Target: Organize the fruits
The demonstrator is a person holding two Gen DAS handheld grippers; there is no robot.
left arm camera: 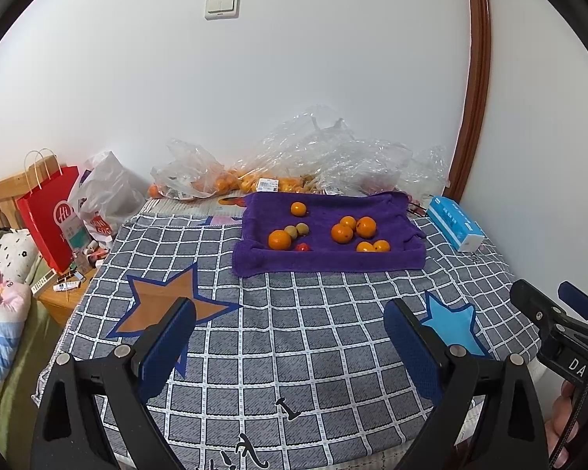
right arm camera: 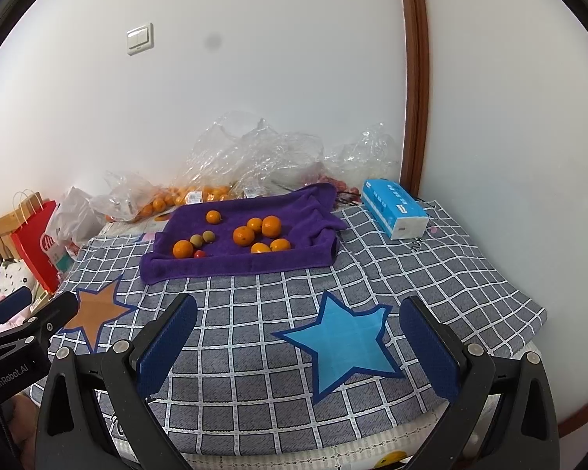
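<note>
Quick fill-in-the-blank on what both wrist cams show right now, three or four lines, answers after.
1. The loose fruit lies on a ____ towel.
2. The left claw and right claw are both ____.
3. The star between the right claw's fingers is ____.
4. The single small red fruit sits beside the leftmost ____.

Missing words: purple; open; blue; orange

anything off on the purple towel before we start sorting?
Nothing spilled or damaged. The fruit is unsorted: oranges, two brownish-green fruits and a small red one lie mixed on the purple towel, whose right edge is rumpled.
</note>
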